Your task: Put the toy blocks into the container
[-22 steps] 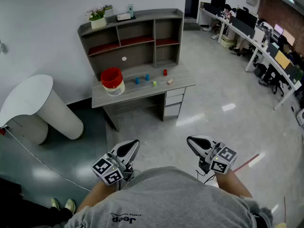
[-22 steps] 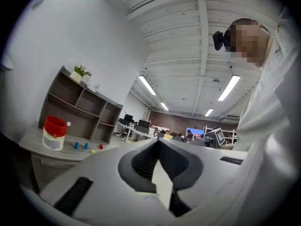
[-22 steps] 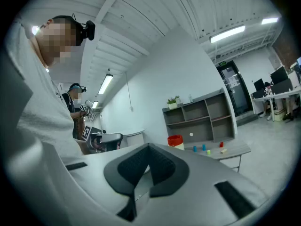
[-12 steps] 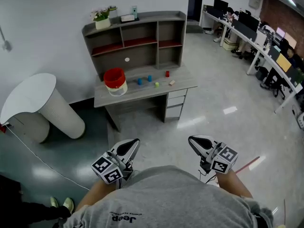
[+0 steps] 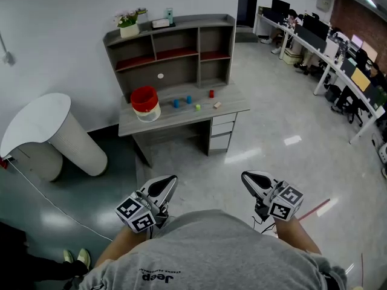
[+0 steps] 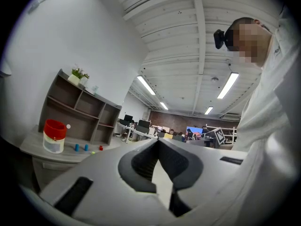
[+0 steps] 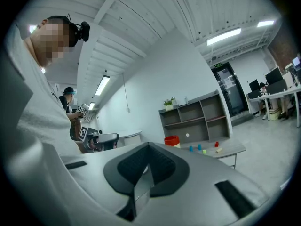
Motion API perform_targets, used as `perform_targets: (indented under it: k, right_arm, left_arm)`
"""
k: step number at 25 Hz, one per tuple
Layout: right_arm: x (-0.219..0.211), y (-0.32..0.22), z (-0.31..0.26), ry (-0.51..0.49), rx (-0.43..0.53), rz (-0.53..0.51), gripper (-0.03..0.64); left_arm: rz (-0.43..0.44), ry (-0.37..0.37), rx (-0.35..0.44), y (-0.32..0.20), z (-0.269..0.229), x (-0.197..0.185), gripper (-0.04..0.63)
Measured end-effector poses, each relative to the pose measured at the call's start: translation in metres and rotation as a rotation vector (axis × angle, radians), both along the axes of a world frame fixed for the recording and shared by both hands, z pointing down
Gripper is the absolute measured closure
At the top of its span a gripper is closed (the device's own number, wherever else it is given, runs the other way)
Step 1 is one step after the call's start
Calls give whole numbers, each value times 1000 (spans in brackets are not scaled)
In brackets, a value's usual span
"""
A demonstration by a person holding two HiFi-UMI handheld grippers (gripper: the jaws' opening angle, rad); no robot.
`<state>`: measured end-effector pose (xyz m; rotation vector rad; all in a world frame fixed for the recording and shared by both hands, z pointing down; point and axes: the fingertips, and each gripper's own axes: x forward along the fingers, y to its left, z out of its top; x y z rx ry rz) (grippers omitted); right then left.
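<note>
5 toy blocks (image 5: 197,107) (2 blue, 1 green, 1 red, 1 tan) lie scattered along a grey desk (image 5: 175,118) across the room, well apart from the person who is to collect them. The red-topped container (image 5: 144,103) stands at the desk's left end, near the blue blocks but touching none of them. Whether anything lies inside it cannot be told from this far.

Little has changed in the past second. The desk and the shelf unit (image 5: 172,47) above it slip only slightly across the head view, a small swing of the head rather than a real advance. The stretch of shiny floor (image 5: 254,144) between person and desk looks as wide as before.

Both tools stay low at the waist, pointing level toward the desk. The left gripper (image 5: 163,186) is clenched on nothing, its 2 jaws pressed tip to tip in its own view. The right gripper (image 5: 253,181) reads the same, jaws together with only air beyond them.

For the task, that means work has not begun. All 5 blocks wait outside the container, and the person likely has to walk up to the desk and spread a gripper's jaws before the first block can be taken.
</note>
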<state>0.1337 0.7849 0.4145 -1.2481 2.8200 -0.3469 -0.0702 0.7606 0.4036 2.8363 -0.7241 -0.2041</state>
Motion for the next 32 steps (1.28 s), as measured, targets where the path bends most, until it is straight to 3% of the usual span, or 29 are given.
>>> perform_targets:
  k: [12,18,23,32]
  right_arm:
    - [32,16,22,-13,-32,17,600]
    - [42,-4,34,-14,-76,61,600]
    - [33,-57,39,11,-92,94,600]
    - [-32,-225,9,65,-40,130,599]
  left_arm:
    - [64,-22,-30,3,16,46,583]
    - [108,-21,-57,-26,23,56,583]
    - [149,5,-69,-84,33,51,583]
    - [206,11,-10,-255,16,-2,583]
